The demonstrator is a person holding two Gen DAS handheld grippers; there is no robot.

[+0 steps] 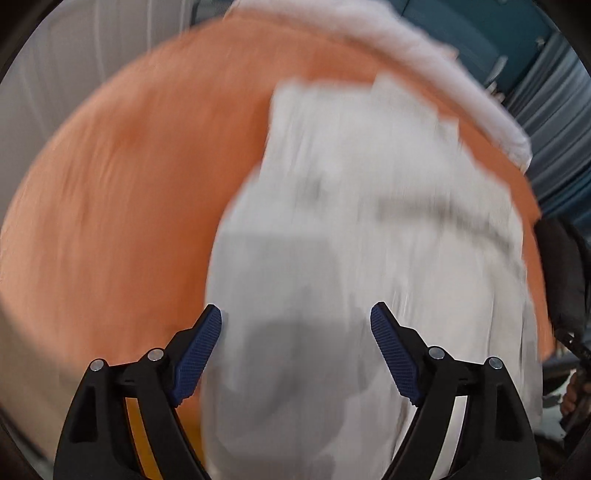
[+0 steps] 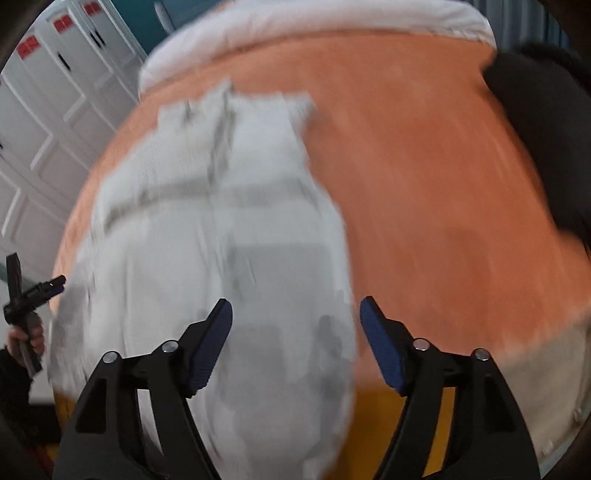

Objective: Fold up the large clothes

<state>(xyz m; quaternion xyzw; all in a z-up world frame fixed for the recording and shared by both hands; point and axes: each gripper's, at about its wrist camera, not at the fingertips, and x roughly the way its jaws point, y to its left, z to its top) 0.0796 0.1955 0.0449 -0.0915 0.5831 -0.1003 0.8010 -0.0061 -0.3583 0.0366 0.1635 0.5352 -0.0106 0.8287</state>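
A large white garment [image 1: 369, 221] with faint dark markings lies spread on an orange bed cover [image 1: 129, 203]; both views are blurred by motion. In the left wrist view my left gripper [image 1: 295, 321] hangs open over the garment's near end, with nothing between its blue pads. The right wrist view shows the same garment [image 2: 221, 240] on the left half of the orange cover [image 2: 424, 184]. My right gripper [image 2: 295, 314] is open above the garment's near right edge, holding nothing. At the far left of that view a hand holds the left gripper [image 2: 33, 291], small and seen from the side.
A white duvet or pillow [image 1: 424, 55] lies along the far end of the bed [image 2: 314, 29]. A dark garment [image 2: 546, 147] sits at the bed's right edge. White panelled doors [image 2: 55, 110] stand to the left, and a yellow bed base [image 2: 373, 417] shows below the cover.
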